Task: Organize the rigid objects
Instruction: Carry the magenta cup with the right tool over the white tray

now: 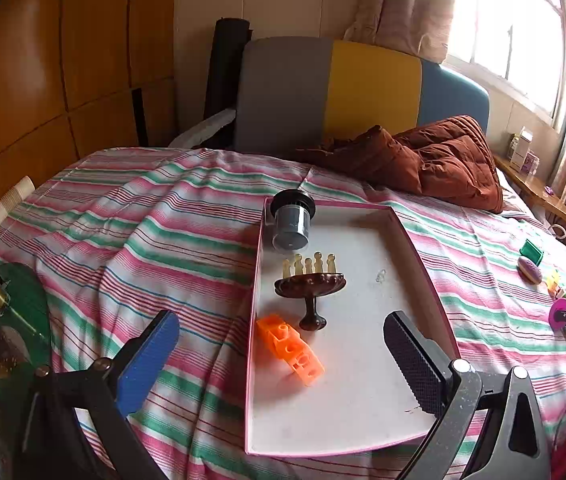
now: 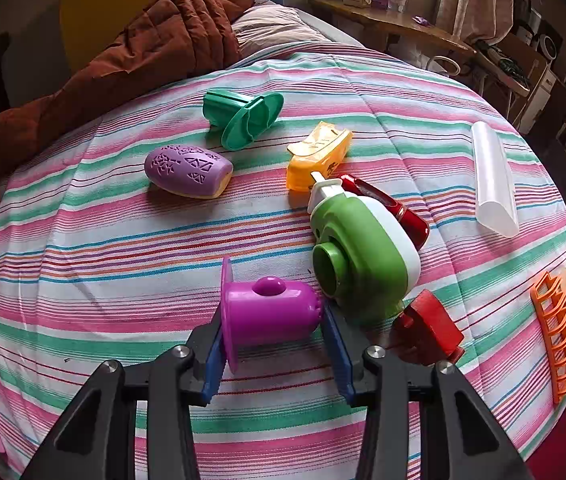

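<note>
the purple cup [image 2: 269, 312] on the striped bed [image 2: 123, 240] is clenched by the right claw [image 2: 273, 344], the left claw [image 1: 279, 364] is released over the tray [image 1: 363, 400], and the rounded cup could be squeezed out

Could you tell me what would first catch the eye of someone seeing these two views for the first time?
Probably the magenta cup-shaped piece clamped between the right gripper pads, low in the right wrist view, with the green-and-white gadget right beside it on the striped bedspread. In the left wrist view, the pink-rimmed white tray stands out, holding an orange block, a brown comb-like stand and a dark capped jar, with the left gripper wide open over it.
</note>
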### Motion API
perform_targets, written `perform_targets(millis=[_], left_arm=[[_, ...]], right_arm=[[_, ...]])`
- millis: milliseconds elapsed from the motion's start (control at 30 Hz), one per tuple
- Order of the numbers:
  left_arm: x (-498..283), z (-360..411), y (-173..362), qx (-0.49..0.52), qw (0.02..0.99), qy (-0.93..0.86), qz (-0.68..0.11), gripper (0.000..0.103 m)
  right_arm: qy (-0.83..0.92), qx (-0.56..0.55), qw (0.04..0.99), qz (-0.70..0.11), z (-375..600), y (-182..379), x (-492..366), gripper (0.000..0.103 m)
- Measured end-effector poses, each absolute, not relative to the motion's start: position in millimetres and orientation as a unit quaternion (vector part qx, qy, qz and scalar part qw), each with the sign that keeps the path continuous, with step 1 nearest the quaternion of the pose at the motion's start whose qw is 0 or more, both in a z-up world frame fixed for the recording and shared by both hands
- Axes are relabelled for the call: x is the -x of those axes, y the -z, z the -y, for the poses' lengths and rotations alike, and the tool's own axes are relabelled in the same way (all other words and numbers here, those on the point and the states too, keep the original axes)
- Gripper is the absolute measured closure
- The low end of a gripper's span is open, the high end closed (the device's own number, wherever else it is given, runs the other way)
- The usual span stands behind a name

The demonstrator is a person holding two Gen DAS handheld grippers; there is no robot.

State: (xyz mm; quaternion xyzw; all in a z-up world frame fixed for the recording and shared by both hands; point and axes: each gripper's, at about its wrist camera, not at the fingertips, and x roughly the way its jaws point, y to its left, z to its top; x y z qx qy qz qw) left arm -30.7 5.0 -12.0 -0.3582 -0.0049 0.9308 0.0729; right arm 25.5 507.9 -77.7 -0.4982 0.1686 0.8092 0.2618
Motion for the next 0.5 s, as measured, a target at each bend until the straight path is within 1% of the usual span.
perform_targets(millis=[233,500], left_arm=[[24,-6,19,0.369,0.07,-0.927,0.002,0.0],[23,2,28,0.378,0.066,-0.923,0.001,0.0]], right_arm=[[-0.814,0.494,0.253,-0.169,-504,74,-25,0.06],[-0.84,0.486,0.188,-0.152,-471,59,-19,0.06]])
